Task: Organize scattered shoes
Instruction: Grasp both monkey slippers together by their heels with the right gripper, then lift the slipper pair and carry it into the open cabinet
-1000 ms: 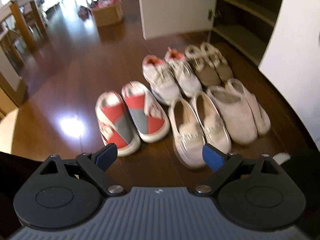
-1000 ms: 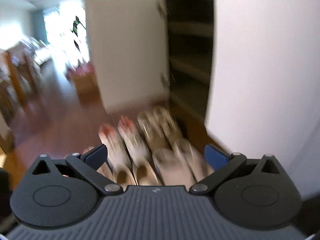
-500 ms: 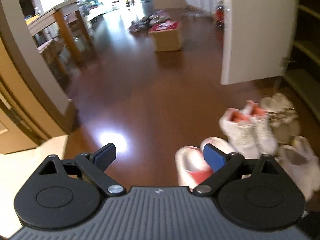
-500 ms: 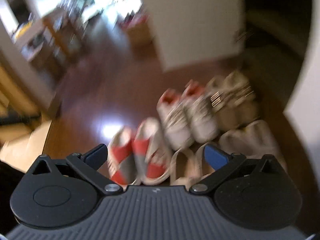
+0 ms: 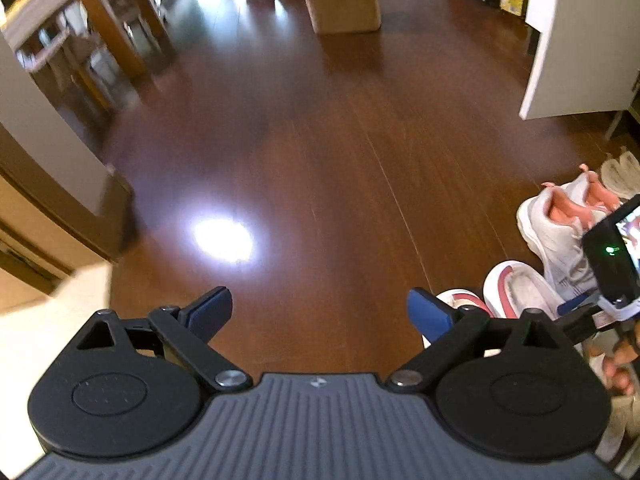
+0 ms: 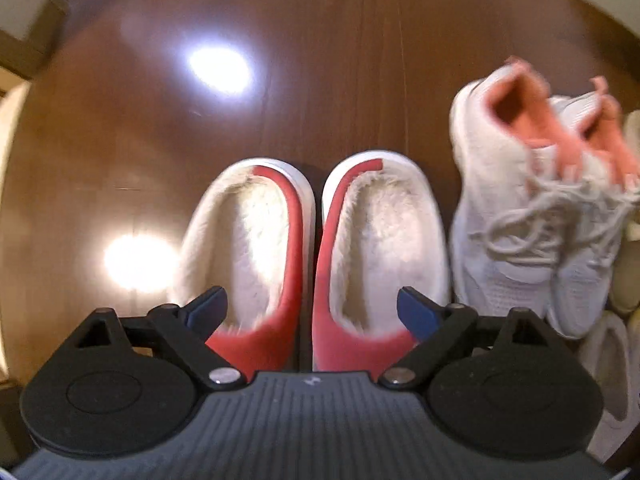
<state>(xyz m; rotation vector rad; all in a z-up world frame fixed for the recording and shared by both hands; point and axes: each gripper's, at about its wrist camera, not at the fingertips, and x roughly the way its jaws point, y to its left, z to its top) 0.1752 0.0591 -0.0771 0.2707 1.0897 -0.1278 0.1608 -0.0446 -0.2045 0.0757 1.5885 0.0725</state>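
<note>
The right tool [image 6: 312, 312] points down over the red-and-white slippers [image 6: 312, 248] paired on the floor [image 6: 320, 60], its jaws closing but gripping nothing yet, both slippers between them. The left tool [image 5: 320, 312] hangs released over bare floor. Closing across both slippers could squeeze them askew or nudge the white sneakers [image 6: 520, 208] just beside.

Right gripper [image 6: 311, 309] points down, jaws closing over paired red-and-white fleece-lined slippers [image 6: 310, 248]; white pink-lined lace-up sneakers [image 6: 532, 208] just beside.
</note>
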